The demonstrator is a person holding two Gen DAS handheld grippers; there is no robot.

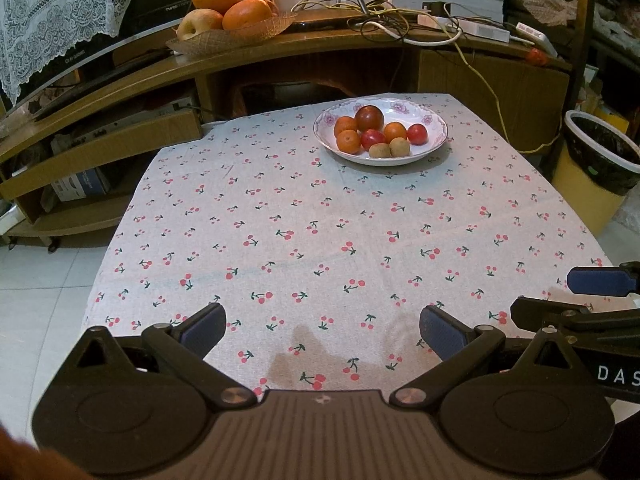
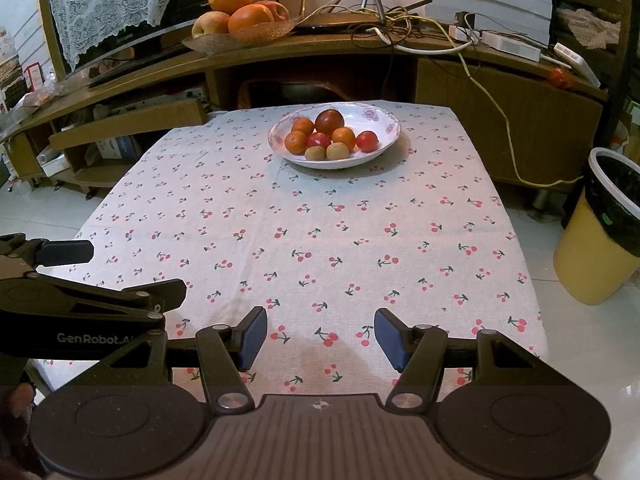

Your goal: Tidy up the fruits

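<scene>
A white flowered plate (image 1: 434, 142) (image 2: 384, 146) sits at the far end of the cherry-print tablecloth. It holds several small fruits: oranges (image 1: 348, 141) (image 2: 296, 142), a dark red plum (image 1: 369, 118) (image 2: 329, 121), red tomatoes (image 1: 417, 134) (image 2: 367, 141) and two kiwis (image 1: 399, 147) (image 2: 337, 151). My left gripper (image 1: 322, 330) is open and empty over the near edge of the table. My right gripper (image 2: 320, 338) is open and empty beside it. Each gripper shows at the edge of the other's view.
A wicker basket (image 1: 208, 42) (image 2: 224, 42) with large oranges and apples stands on the wooden shelf behind the table. Cables (image 1: 384, 16) lie on the shelf. A yellow bin (image 2: 600, 240) with a black liner stands right of the table.
</scene>
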